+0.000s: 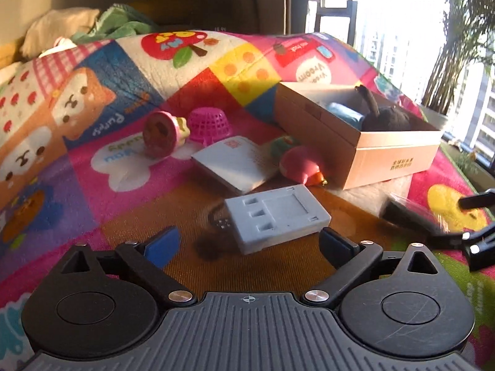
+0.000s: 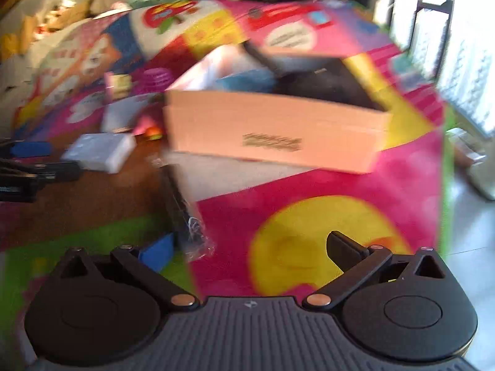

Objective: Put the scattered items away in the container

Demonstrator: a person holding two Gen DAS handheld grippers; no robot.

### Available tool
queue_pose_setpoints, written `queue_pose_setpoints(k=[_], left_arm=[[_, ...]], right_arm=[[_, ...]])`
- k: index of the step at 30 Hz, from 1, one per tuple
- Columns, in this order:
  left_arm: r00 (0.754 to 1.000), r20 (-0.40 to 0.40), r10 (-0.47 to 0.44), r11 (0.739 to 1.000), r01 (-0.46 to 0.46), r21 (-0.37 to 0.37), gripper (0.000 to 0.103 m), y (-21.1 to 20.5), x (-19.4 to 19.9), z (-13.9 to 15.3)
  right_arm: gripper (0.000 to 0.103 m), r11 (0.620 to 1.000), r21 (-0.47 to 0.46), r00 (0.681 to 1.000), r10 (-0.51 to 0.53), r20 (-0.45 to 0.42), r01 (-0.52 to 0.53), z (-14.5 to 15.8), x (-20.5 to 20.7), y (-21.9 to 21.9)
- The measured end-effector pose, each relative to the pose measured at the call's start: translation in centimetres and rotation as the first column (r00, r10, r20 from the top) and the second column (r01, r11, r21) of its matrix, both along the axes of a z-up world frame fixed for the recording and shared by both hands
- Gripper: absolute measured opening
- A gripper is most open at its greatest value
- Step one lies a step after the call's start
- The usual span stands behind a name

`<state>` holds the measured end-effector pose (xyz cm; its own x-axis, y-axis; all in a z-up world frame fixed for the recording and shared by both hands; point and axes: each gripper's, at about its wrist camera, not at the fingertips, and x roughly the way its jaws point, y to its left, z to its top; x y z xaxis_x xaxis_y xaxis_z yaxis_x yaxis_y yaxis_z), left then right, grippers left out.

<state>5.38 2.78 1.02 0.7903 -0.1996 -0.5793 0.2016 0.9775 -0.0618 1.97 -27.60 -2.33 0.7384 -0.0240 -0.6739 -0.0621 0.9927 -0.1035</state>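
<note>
Left gripper [image 1: 249,244]: jaws spread wide, nothing pinched. The grey block [image 1: 277,216] lies flat on the mat [image 1: 92,167] just ahead, between the line of the two fingers but clear of both pads. A small dark item [image 1: 221,219] sits against the block's left edge, too blurred to identify.

Beyond the block: white pad [image 1: 238,162], flat, with the pink toy [image 1: 301,165] touching its right side. Further left, the stamp toy [image 1: 164,133] lies on its side, pink basket [image 1: 208,125] upturned just beside it.

Box [image 1: 396,157] stands right of the pink toy, open top. Inside: a blue item [image 1: 345,114] and a black plush [image 1: 386,117].

Right gripper [image 2: 249,249]: also wide open, empty. Its view is heavily motion-blurred. Black packet [image 2: 185,216] in clear wrap lies on the mat just by the blue left finger [image 2: 157,252]; contact can't be told. In the left wrist view the same packet [image 1: 405,213] sits in front of the box, near the right gripper's fingers at the frame edge.

Box [image 2: 278,130] is ahead of the right gripper, well apart from its fingers.
</note>
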Motion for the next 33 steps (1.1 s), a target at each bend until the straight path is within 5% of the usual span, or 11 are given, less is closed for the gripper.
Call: queue_pose_setpoints(k=[2, 4, 8, 12, 15, 17, 22, 27, 33], left_arm=[[1.000, -0.011, 0.004, 1.000, -0.005, -0.017, 0.100, 0.2, 0.2, -0.1], [1.000, -0.024, 0.009, 1.000, -0.010, -0.029, 0.101, 0.3, 0.4, -0.2], [0.999, -0.033, 0.014, 0.999, -0.015, -0.043, 0.101, 0.5, 0.5, -0.3], [0.999, -0.037, 0.022, 0.999, -0.023, -0.046, 0.101, 0.5, 0.5, -0.3], [0.999, -0.032, 0.023, 0.999, -0.025, -0.045, 0.101, 0.5, 0.4, -0.3], [0.999, -0.034, 0.024, 0.999, -0.026, -0.048, 0.101, 0.5, 0.4, -0.3], [0.999, -0.045, 0.030, 0.998, -0.032, -0.055, 0.101, 0.7, 0.6, -0.4], [0.998, -0.053, 0.030, 0.997, -0.034, -0.064, 0.102, 0.8, 0.7, -0.5], [0.998, -0.053, 0.029, 0.997, -0.033, -0.070, 0.102, 0.8, 0.7, -0.5]], right_arm=[[0.103, 0.966, -0.220, 0.987, -0.117, 0.107, 0.139, -0.3, -0.6, 0.3], [0.103, 0.928, -0.321, 0.972, -0.130, 0.197, 0.190, -0.1, -1.3, 0.8], [0.103, 0.986, -0.167, 0.984, 0.013, 0.176, 0.017, 1.5, -2.2, 2.0], [0.103, 0.990, -0.087, 0.987, 0.117, 0.113, -0.107, 1.4, -0.9, 3.2], [0.103, 0.997, -0.069, 0.974, 0.059, 0.217, -0.045, 3.3, 0.3, 2.0], [0.103, 0.998, 0.045, 0.965, -0.049, 0.257, 0.039, 4.9, 2.2, -1.1], [0.103, 0.909, 0.324, 0.920, -0.338, 0.200, 0.263, 4.2, 7.8, -8.7], [0.103, 0.849, 0.494, 0.965, -0.252, 0.068, 0.187, 2.0, 11.4, -9.1], [0.103, 0.947, 0.311, 0.975, -0.136, 0.177, 0.075, 2.6, 10.6, -4.3]])
